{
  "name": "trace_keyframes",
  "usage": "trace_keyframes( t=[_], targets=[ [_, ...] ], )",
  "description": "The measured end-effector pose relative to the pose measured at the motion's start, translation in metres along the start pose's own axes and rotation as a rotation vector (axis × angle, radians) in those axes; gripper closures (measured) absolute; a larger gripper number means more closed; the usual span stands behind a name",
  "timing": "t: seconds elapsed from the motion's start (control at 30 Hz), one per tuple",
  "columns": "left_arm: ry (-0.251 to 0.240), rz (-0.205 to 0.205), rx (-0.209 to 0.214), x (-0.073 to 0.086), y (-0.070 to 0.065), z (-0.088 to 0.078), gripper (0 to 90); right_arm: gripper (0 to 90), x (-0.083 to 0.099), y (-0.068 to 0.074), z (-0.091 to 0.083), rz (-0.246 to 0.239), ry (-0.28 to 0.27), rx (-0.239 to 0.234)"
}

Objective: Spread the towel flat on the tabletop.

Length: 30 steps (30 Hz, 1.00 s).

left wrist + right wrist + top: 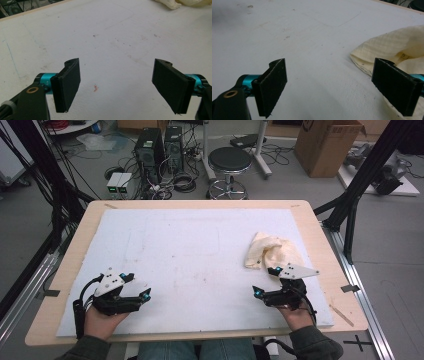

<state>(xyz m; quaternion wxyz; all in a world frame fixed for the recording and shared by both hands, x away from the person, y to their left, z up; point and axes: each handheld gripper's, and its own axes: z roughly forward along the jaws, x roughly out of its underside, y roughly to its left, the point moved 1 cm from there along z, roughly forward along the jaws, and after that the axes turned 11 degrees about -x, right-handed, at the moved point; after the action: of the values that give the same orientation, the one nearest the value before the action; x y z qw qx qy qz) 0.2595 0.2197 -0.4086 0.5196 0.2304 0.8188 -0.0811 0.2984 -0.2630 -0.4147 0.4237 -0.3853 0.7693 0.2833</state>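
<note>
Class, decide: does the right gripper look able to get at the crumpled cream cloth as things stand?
Probably yes. The right gripper is open, right beside the cream cloth, with nothing between them.

Lighting even and diffuse from overhead; no hard glare. High view sharp enough but low in resolution, with mild bending of straight lines at the edges. The mat reads bright, near washed out. Soft shadows under both grippers. Left gripper view: jaws crisp, far background softer. Right gripper view: top left corner dim and blurred; cloth weave clear.
</note>
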Motion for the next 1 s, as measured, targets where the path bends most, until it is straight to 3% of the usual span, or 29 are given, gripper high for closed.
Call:
trace_keyframes(
  t=[0.6,0.87,1.0],
  targets=[
    [0.004,0.0,-0.008,0.002,0.001,-0.001,23.2,12.3,-0.005,0.0,0.002,-0.01,-0.001,-0.016],
    [-0.001,-0.012,-0.016,0.002,0.003,-0.003,23.3,12.3,-0.013,-0.006,-0.002,-0.002,-0.009,-0.026],
    [-0.001,-0.009,-0.018,0.002,0.004,-0.003,23.3,12.4,-0.019,-0.012,-0.009,-0.002,-0.007,-0.009]
  ],
)
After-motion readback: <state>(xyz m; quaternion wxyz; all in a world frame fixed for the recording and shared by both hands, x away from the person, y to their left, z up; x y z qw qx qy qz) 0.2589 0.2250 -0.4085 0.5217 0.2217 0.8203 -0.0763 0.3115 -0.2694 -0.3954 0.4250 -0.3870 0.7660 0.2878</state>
